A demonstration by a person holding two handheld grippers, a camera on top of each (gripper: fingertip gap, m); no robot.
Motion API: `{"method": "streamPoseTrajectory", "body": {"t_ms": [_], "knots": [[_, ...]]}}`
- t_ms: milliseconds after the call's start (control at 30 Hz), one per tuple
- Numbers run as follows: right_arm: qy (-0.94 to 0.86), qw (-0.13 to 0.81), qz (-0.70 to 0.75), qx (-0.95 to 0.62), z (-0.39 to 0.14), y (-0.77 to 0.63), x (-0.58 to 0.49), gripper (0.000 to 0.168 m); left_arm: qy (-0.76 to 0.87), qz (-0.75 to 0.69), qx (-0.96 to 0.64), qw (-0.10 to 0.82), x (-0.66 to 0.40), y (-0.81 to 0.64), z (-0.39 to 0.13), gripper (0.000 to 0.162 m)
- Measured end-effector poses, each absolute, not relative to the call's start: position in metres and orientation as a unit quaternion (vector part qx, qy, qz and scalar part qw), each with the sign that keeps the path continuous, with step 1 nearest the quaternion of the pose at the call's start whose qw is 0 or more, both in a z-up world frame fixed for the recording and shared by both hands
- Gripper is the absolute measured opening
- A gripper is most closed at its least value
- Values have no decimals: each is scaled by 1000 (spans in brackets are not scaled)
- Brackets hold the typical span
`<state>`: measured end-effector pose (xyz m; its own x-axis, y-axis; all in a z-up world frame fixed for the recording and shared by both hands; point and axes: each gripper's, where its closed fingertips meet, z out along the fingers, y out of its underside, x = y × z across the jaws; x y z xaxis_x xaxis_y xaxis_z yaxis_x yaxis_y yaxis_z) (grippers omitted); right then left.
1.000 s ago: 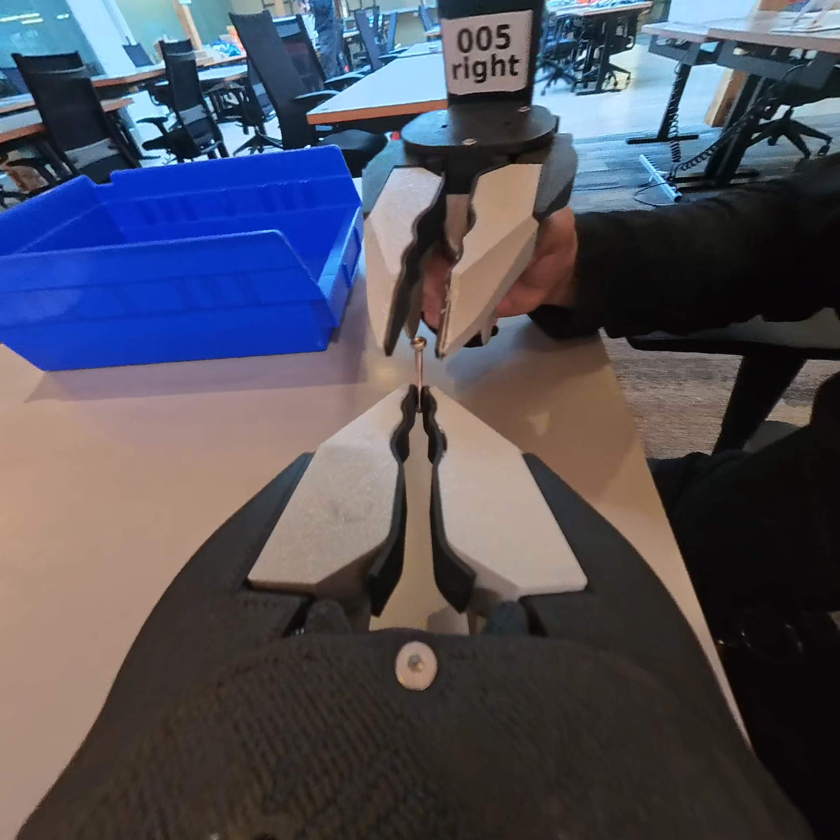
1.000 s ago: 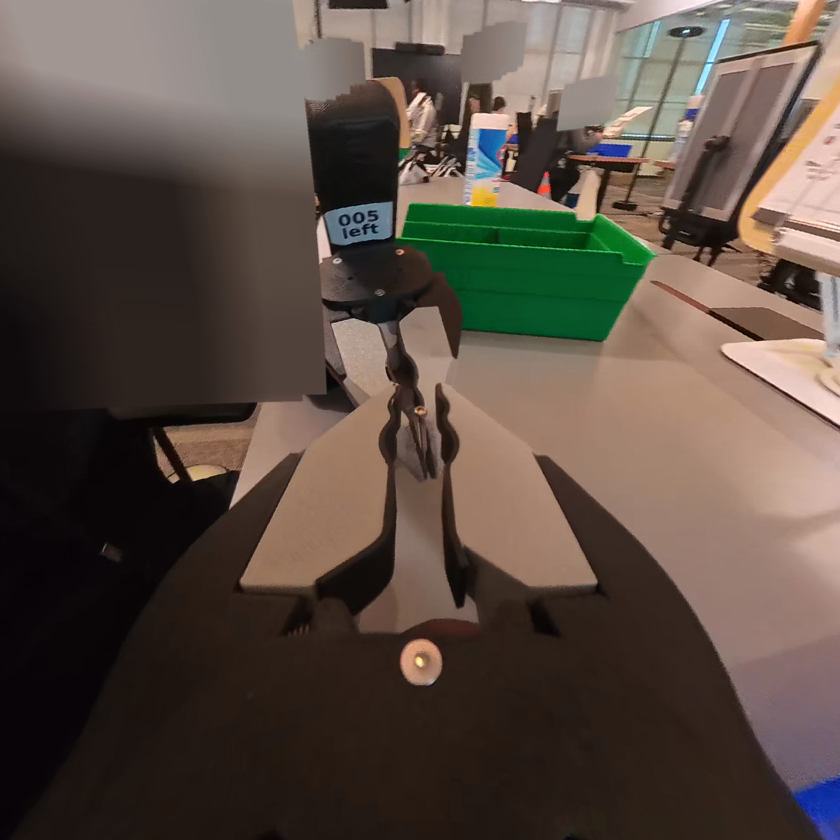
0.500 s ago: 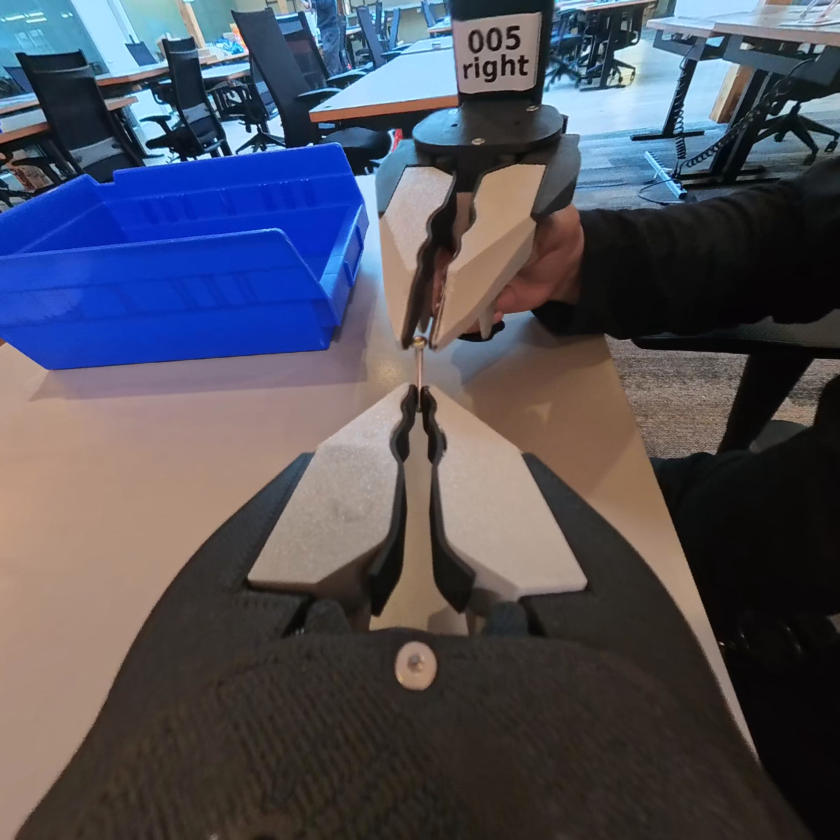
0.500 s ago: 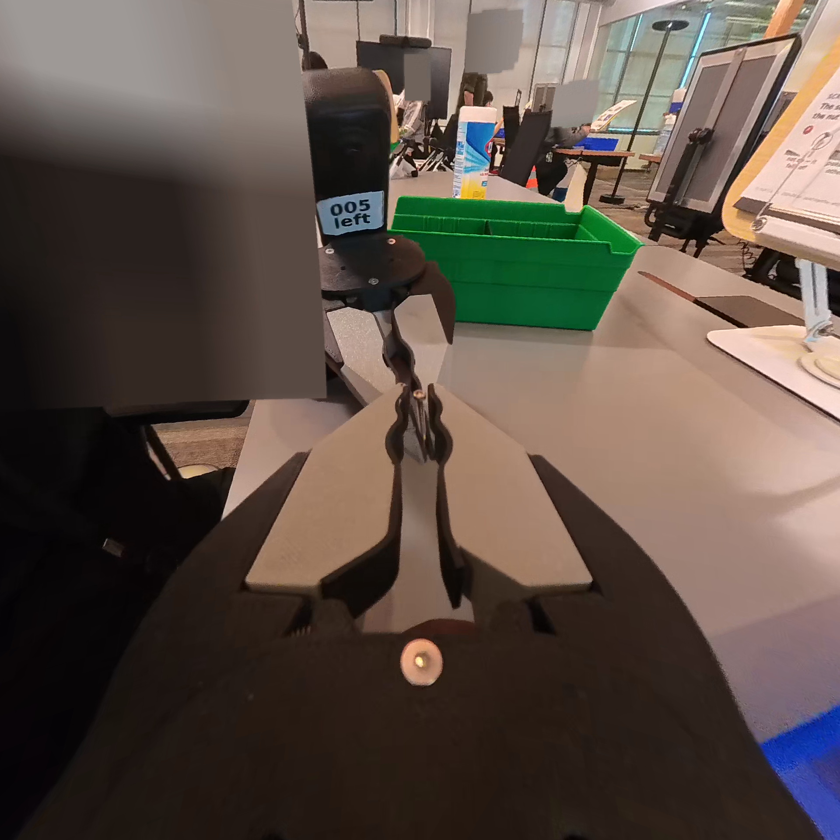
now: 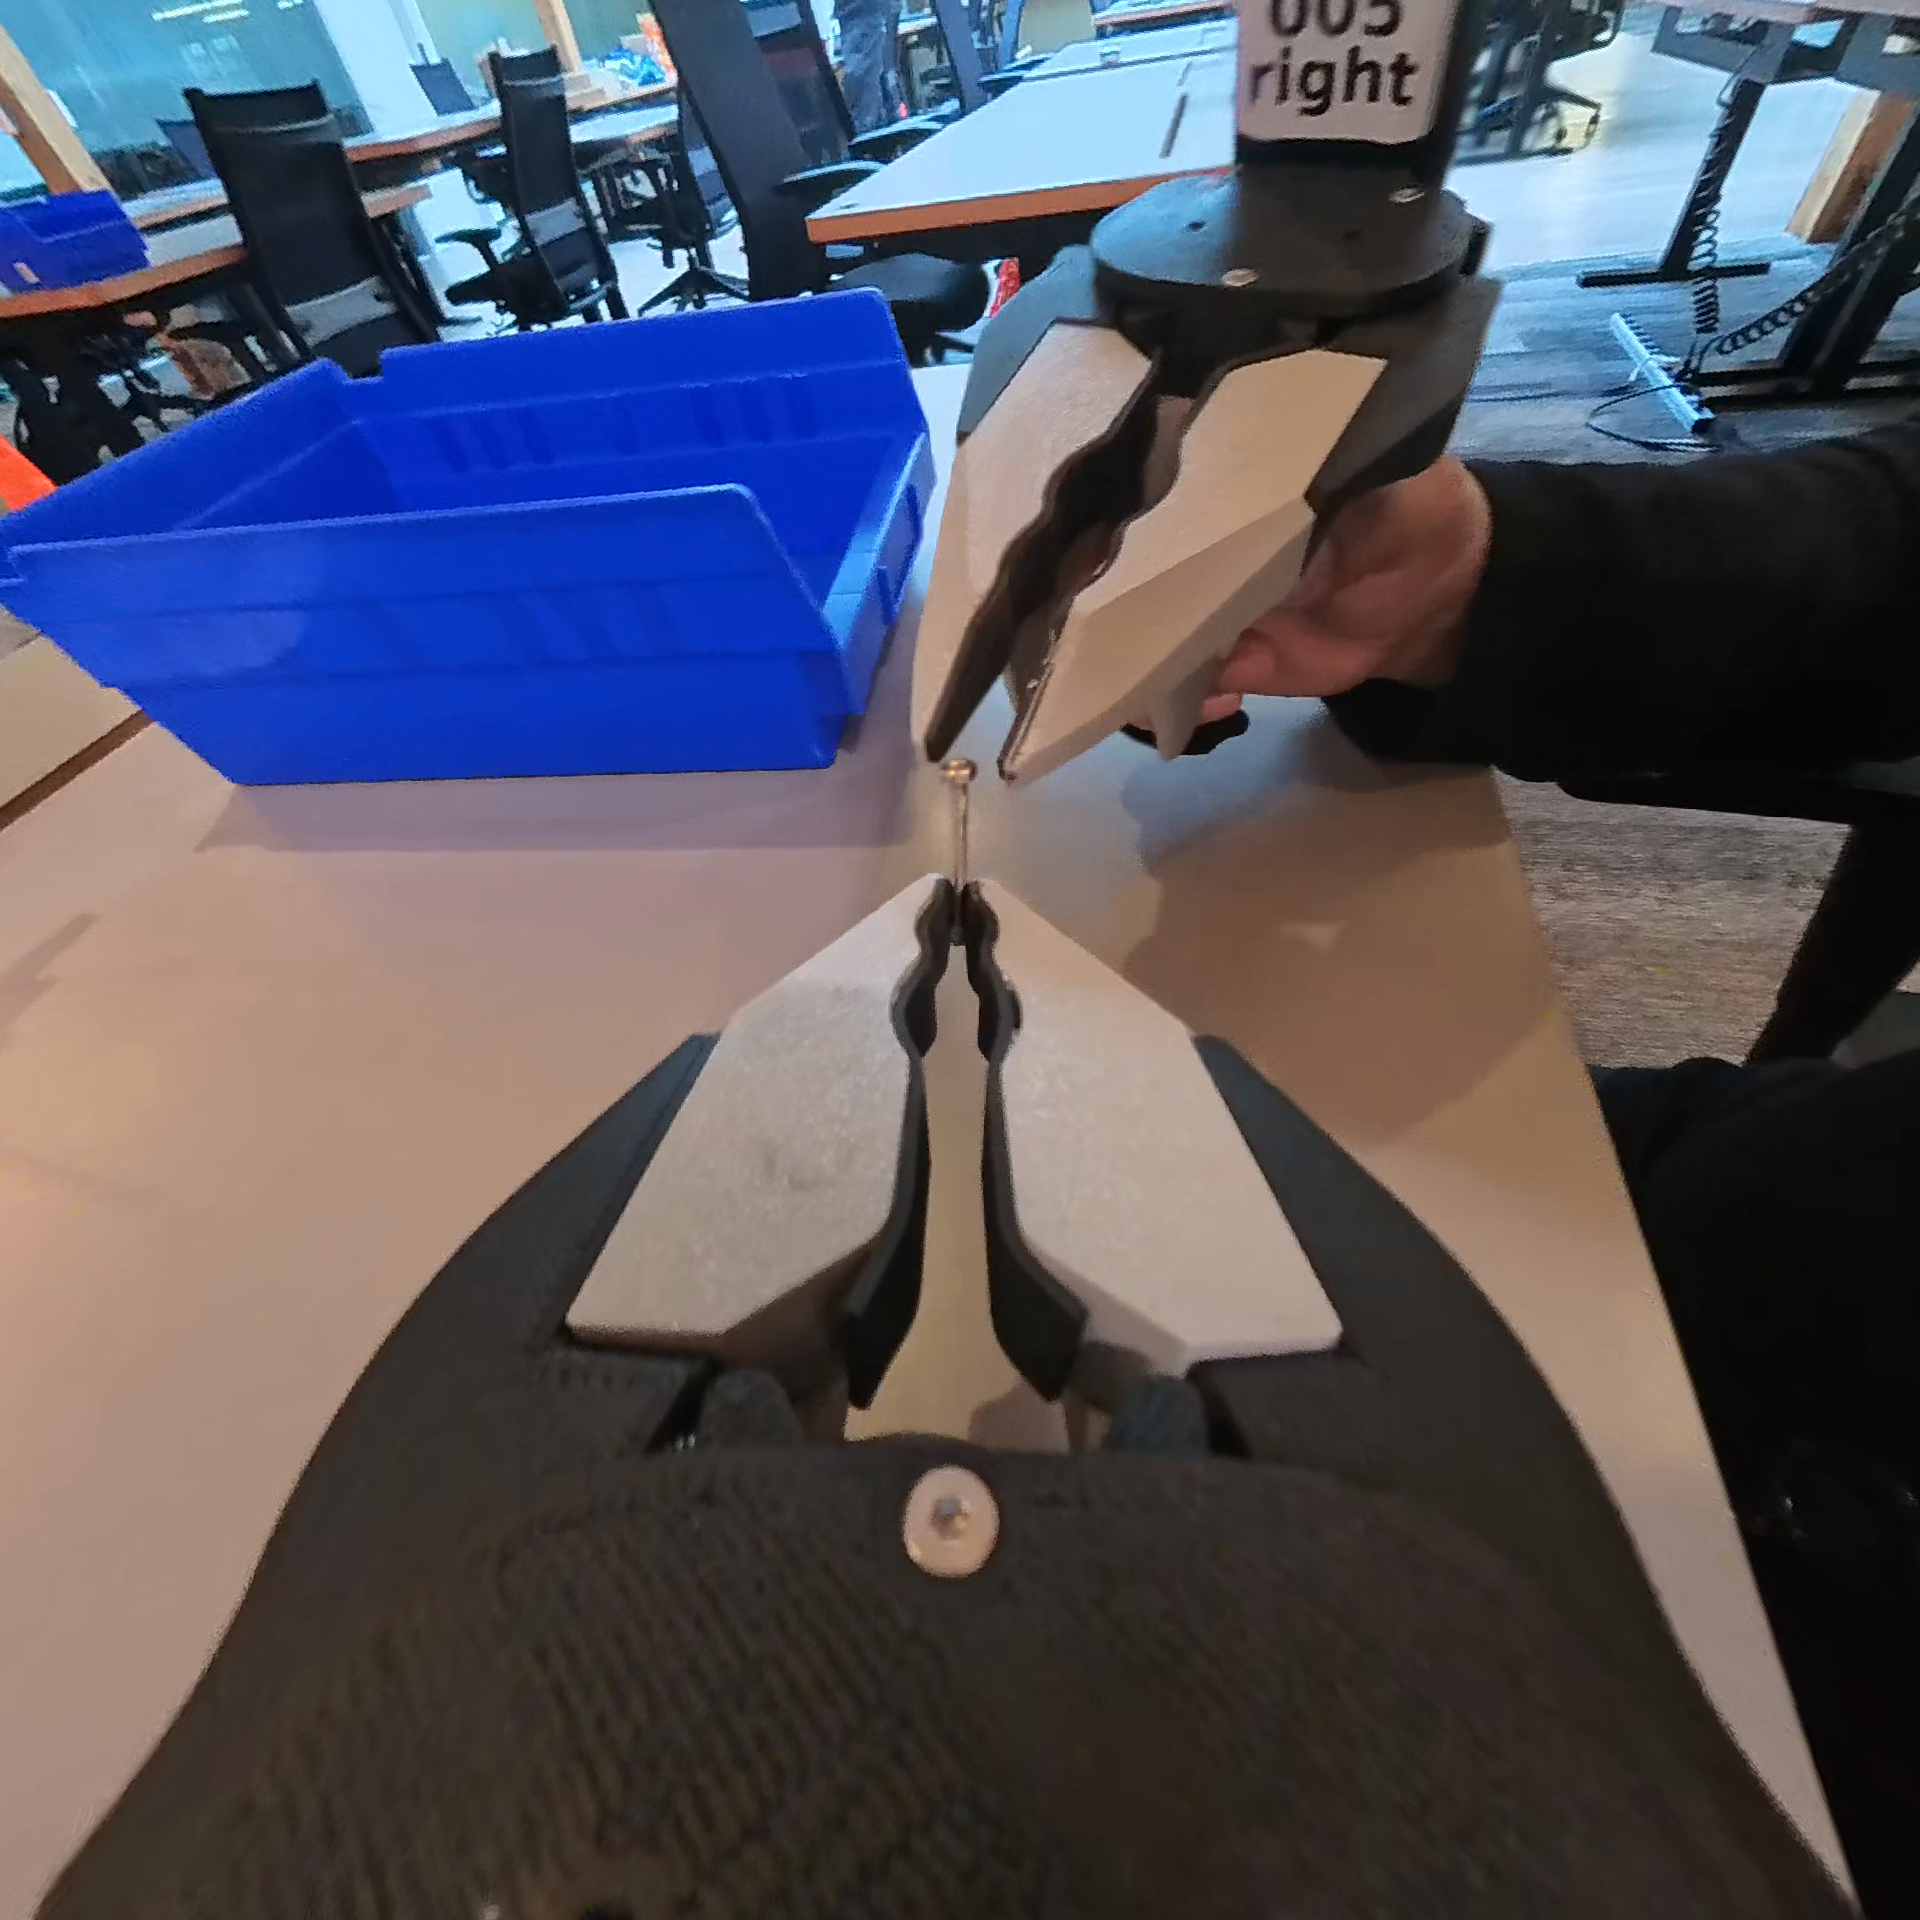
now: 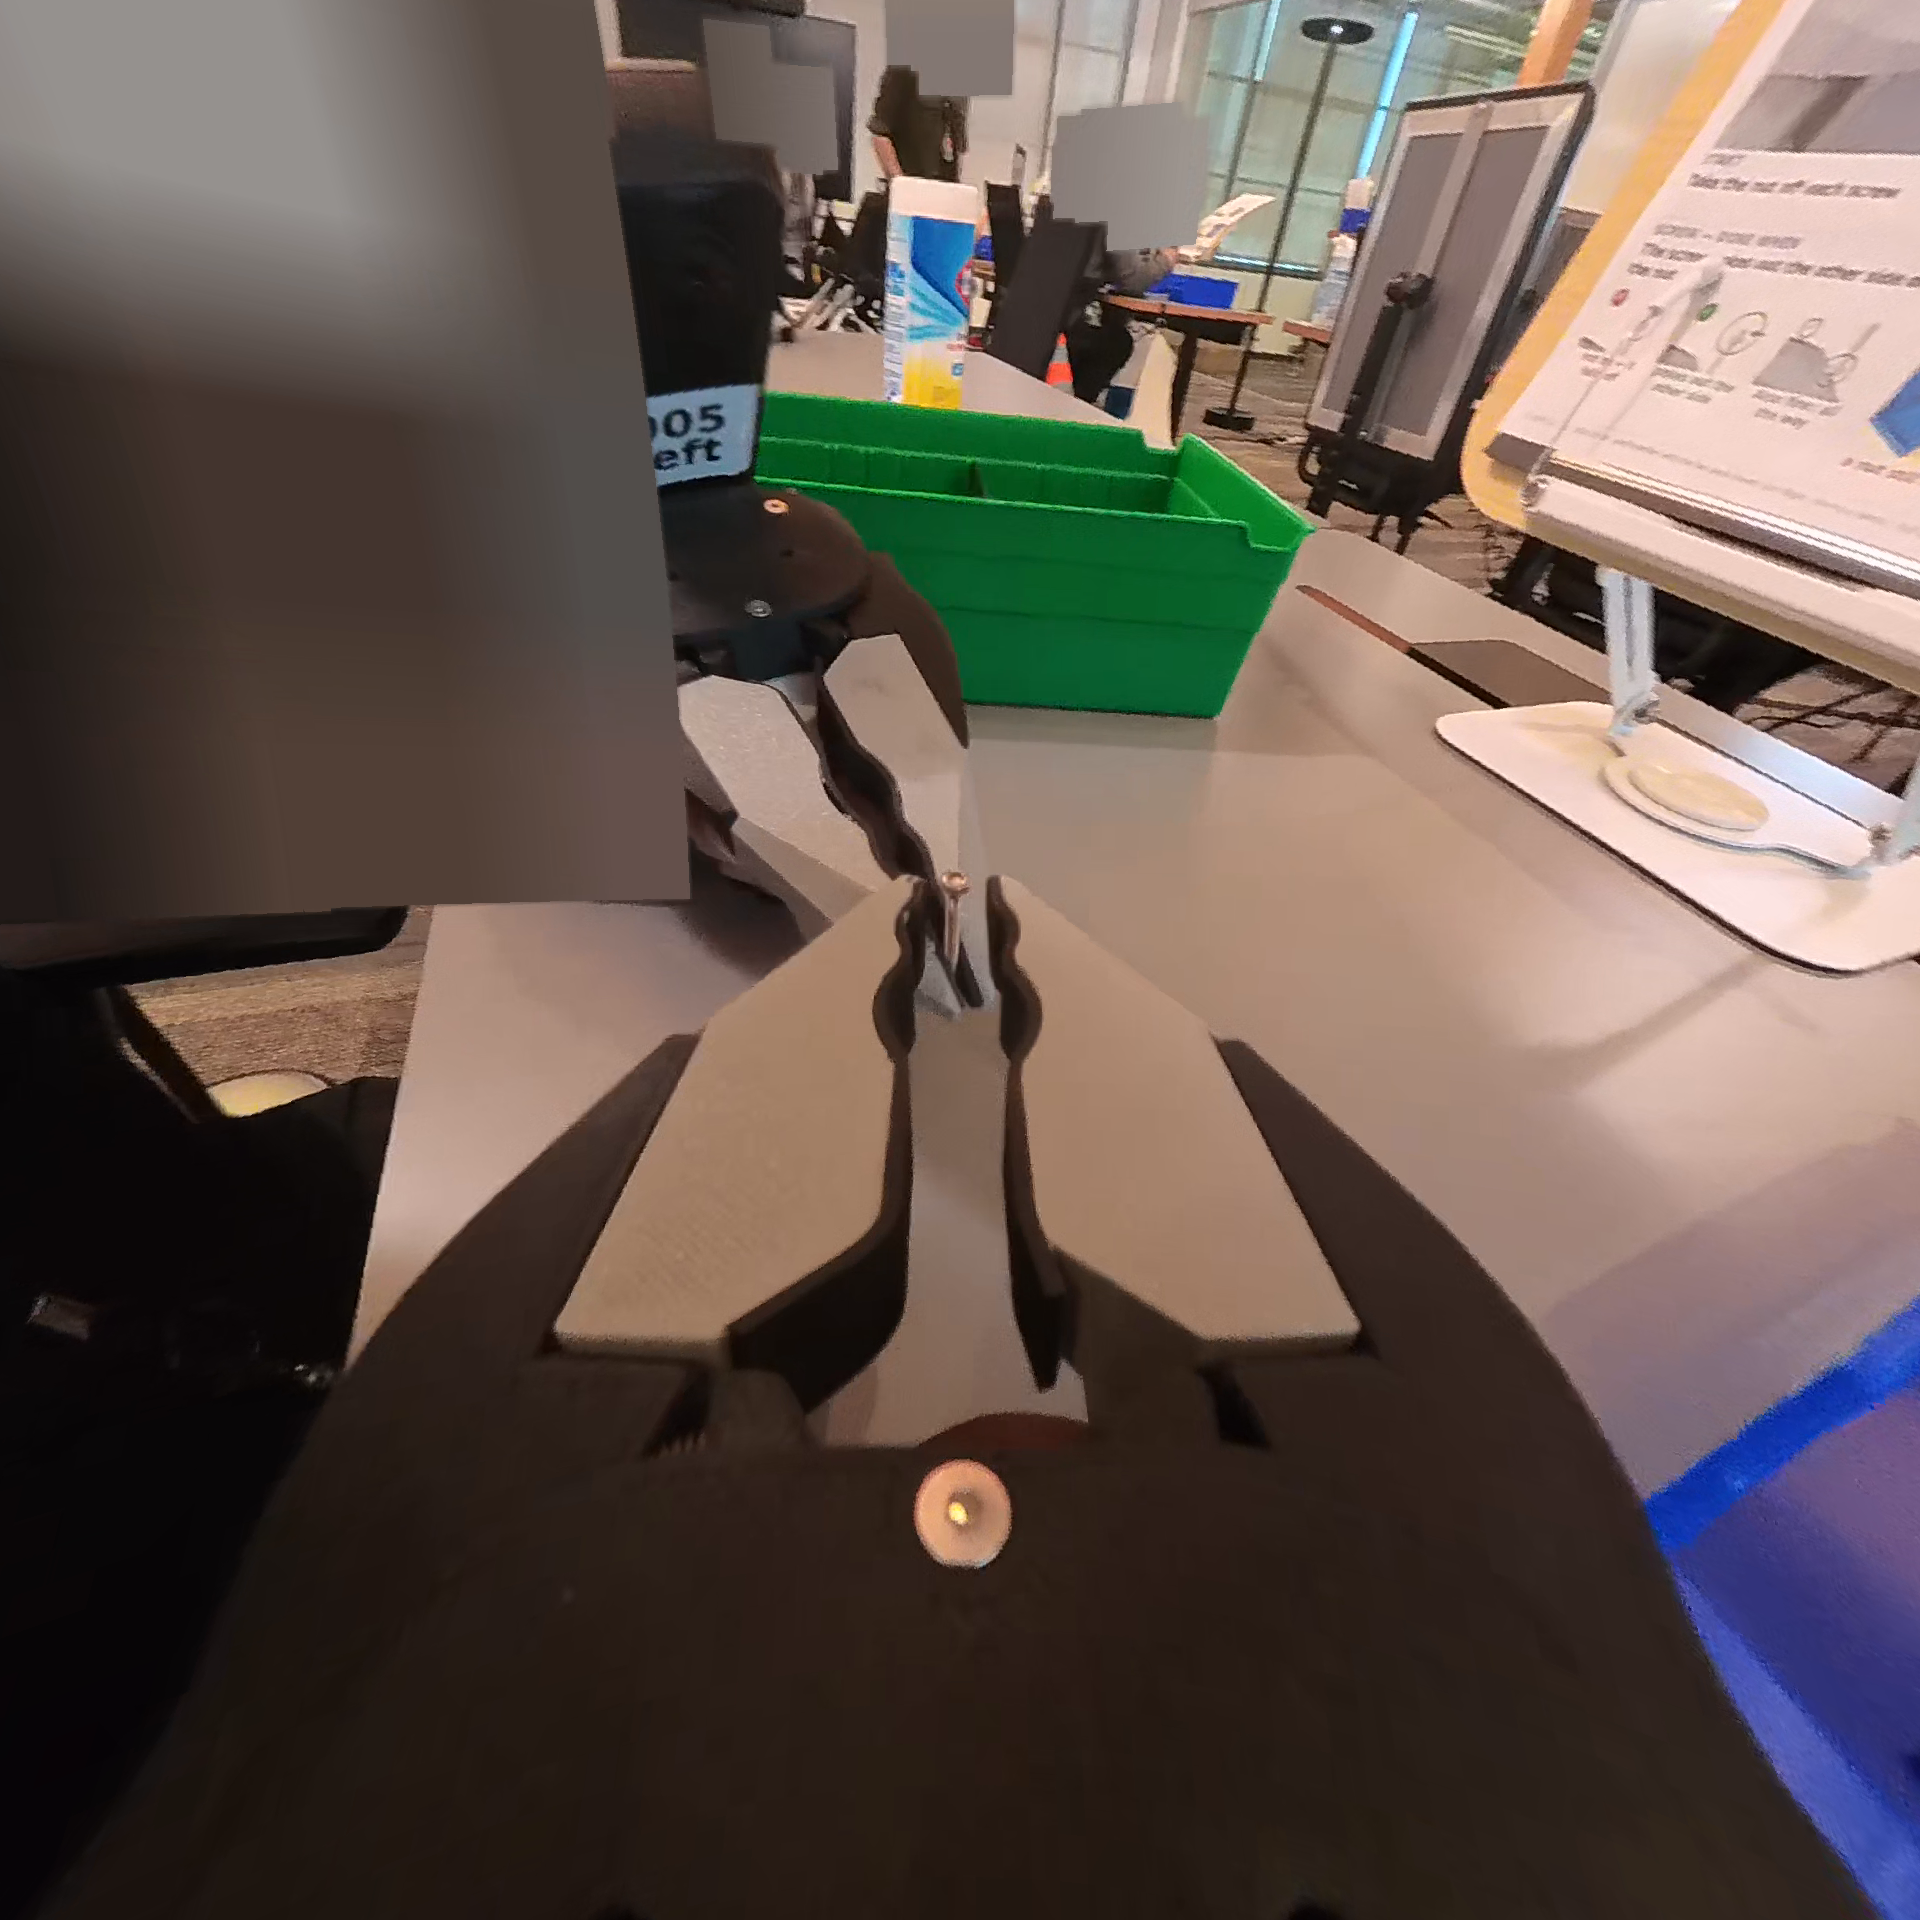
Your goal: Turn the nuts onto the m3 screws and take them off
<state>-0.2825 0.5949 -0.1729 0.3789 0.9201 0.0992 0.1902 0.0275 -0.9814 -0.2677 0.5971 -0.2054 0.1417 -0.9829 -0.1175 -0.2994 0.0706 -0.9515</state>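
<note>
The screw [image 5: 958, 821] stands pinched at its lower end in the closed left gripper [image 5: 958, 902] above the table [image 5: 364, 1039], its head just below the slightly spread right gripper [image 5: 968, 756], blue bin [image 5: 468, 613] beside, green bin [image 6: 1039, 582] well apart.

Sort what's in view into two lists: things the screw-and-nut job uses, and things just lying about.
In use:
- screw, upright, pinched at its lower end
- left gripper, shut on the screw
- right gripper, slightly open, tips just above the screw's top end

Lying about:
- blue bin
- green bin
- wipes canister
- instruction sheet on its stand
</note>
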Motion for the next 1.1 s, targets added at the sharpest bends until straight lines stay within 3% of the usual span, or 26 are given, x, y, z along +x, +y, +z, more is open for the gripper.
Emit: {"method": "streamPoseTrajectory", "body": {"t_ms": [267, 433, 500, 1100], "knots": [[-360, 568, 284, -684, -188, 613, -283, 15, 537, -323, -607, 489, -270, 611, -210, 0], [-353, 538, 350, -681, -188, 612, -294, 11, 535, -330, -608, 484, -271, 609, -210, 0], [-357, 529, 361, -680, -188, 611, -295, 2, 535, -330, -609, 483, -271, 609, -210, 0], [-350, 514, 381, -684, -188, 612, -292, 0, 512, -388, -608, 466, -270, 605, -203, 1]]}}
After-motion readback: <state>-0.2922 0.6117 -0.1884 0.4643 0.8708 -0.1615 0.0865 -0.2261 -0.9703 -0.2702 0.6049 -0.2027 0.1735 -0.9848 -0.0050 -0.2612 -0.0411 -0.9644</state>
